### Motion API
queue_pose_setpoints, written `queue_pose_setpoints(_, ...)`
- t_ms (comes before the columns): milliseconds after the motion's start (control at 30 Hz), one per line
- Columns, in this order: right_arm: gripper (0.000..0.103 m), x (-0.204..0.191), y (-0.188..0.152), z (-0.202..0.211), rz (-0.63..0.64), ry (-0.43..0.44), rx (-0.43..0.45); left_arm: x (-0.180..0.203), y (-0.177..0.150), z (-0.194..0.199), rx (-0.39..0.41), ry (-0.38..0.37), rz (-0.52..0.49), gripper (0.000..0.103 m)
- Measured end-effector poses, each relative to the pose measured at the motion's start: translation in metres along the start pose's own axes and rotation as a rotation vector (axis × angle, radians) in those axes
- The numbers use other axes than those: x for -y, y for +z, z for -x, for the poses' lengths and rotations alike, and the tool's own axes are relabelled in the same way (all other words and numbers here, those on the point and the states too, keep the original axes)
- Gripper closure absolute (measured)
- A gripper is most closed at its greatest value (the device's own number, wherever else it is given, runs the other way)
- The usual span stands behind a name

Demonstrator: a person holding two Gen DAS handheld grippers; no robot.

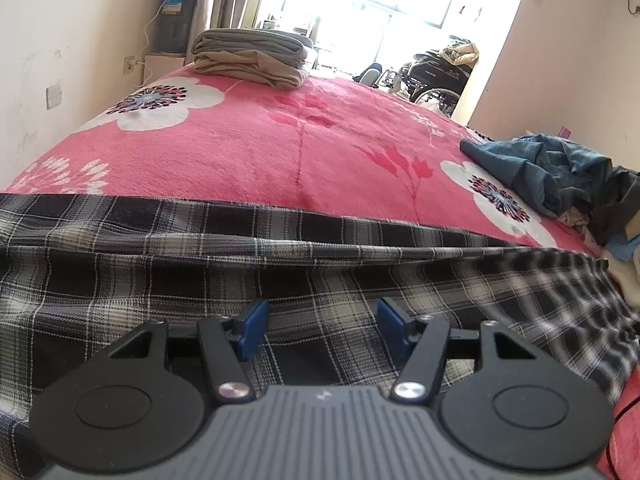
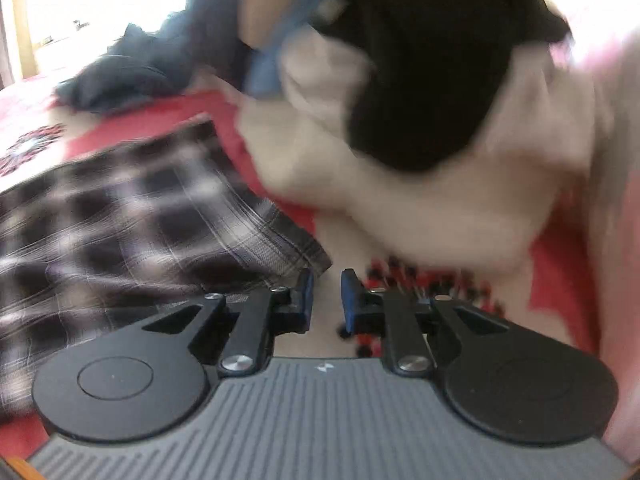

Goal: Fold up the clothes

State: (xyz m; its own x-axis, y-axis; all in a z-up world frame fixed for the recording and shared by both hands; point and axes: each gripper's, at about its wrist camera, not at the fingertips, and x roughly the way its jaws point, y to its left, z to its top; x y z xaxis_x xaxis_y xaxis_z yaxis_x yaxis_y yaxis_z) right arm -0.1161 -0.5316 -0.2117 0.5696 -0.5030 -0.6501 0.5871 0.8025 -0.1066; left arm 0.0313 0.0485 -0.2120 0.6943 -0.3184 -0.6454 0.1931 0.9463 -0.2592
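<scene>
A black-and-white plaid garment (image 1: pixel 280 264) lies spread flat across the near part of the pink flowered bedspread (image 1: pixel 280 140). My left gripper (image 1: pixel 324 322) hovers low over it, open, its blue pads (image 1: pixel 254 326) wide apart with only the cloth beneath them. In the blurred right wrist view the plaid garment (image 2: pixel 120 208) ends in a corner (image 2: pixel 316 260) just ahead of the left fingertip. My right gripper (image 2: pixel 326 298) stands beside that corner with a narrow gap between its jaws. Only bedspread shows through that gap, and no cloth is pinched.
A folded stack of grey and tan clothes (image 1: pixel 250 60) sits at the bed's far end. A heap of unfolded dark blue clothes (image 1: pixel 560 176) lies at the right edge, seen close with white and black pieces (image 2: pixel 420 120) in the right wrist view. A wheelchair (image 1: pixel 436 76) stands beyond the bed.
</scene>
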Motion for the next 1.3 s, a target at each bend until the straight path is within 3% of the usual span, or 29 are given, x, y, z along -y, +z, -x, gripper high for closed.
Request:
queue_pose_setpoints(67,0.089,-0.031,0.013,0.016,0.063,0.114,0.050,-0.002,0.001,0.002,0.011,0.009,0.011,0.042)
queue_pose_setpoints(167,0.089,-0.107,0.028,0.035,0.220,0.391,0.082,-0.007,0.004,0.004,0.029,0.027,0.027,0.042)
queue_pose_setpoints(267,0.090,-0.193,0.029,0.043,0.391,0.689,0.038,-0.016,0.009,0.005,0.051,0.057,0.030,0.042)
queue_pose_setpoints(300,0.090,-0.215,0.029,0.039,0.421,0.732,0.016,-0.020,0.011,0.006,0.062,0.071,0.030,0.042)
queue_pose_setpoints(433,0.091,-0.281,0.027,0.011,0.477,0.759,-0.054,-0.041,0.018,0.005,0.080,0.105,0.083,0.042)
queue_pose_setpoints(500,0.093,-0.290,0.034,-0.004,0.374,0.750,-0.067,-0.051,0.021,0.004,0.085,0.109,0.120,0.042)
queue_pose_setpoints(600,0.088,-0.291,0.041,0.007,0.299,0.669,-0.019,-0.057,0.024,0.003,0.104,0.118,0.124,0.042)
queue_pose_setpoints(800,0.090,-0.325,0.019,0.048,0.415,0.929,-0.060,-0.067,0.031,-0.008,0.117,0.146,0.139,0.042)
queue_pose_setpoints(867,0.091,-0.346,0.011,0.035,0.438,0.892,-0.084,-0.068,0.032,-0.008,0.117,0.152,0.135,0.042)
queue_pose_setpoints(900,0.092,-0.352,0.012,0.025,0.391,0.871,-0.089,-0.069,0.031,-0.007,0.118,0.153,0.133,0.042)
queue_pose_setpoints(1033,0.088,-0.356,0.027,-0.001,0.111,0.791,-0.073,-0.072,0.031,-0.004,0.124,0.158,0.136,0.042)
queue_pose_setpoints(1200,0.088,-0.336,0.025,0.038,0.141,0.874,-0.044,-0.075,0.031,-0.003,0.125,0.158,0.147,0.042)
queue_pose_setpoints(1300,0.088,-0.303,0.025,0.033,0.151,0.824,-0.043,-0.074,0.030,-0.004,0.125,0.162,0.140,0.042)
